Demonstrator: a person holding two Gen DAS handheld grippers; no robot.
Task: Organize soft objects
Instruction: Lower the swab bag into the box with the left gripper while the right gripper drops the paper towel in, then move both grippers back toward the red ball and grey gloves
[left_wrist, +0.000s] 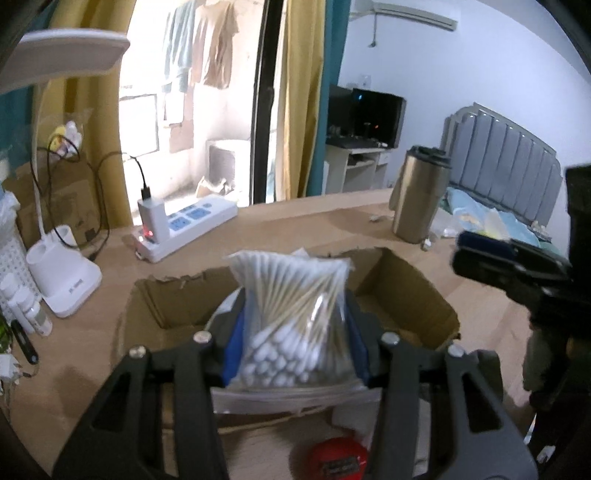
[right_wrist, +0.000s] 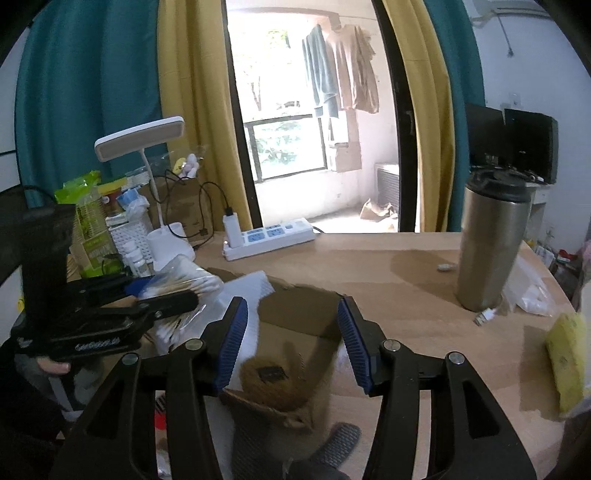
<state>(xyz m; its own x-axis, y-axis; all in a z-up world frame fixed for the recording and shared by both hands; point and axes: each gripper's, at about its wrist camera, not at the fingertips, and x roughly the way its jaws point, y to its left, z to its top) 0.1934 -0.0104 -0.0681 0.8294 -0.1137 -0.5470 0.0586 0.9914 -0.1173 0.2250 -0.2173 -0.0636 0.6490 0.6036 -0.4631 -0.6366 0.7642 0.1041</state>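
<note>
My left gripper (left_wrist: 293, 332) is shut on a clear bag of cotton swabs (left_wrist: 295, 310) and holds it over an open cardboard box (left_wrist: 406, 291) on the wooden table. In the right wrist view the left gripper (right_wrist: 162, 295) and the bag of cotton swabs (right_wrist: 192, 284) show at the left, above the box's left side. My right gripper (right_wrist: 291, 332) is open and empty, above the cardboard box (right_wrist: 295, 321). It shows in the left wrist view (left_wrist: 517, 266) at the right edge. A yellow soft pack (right_wrist: 565, 365) lies at the table's right.
A steel tumbler (right_wrist: 491, 243) stands at the back right. A white power strip (right_wrist: 269, 238) with a charger and a white desk lamp (right_wrist: 162, 240) stand at the back left, beside a white basket (right_wrist: 129, 236) of small items. A red object (left_wrist: 338, 458) lies near me.
</note>
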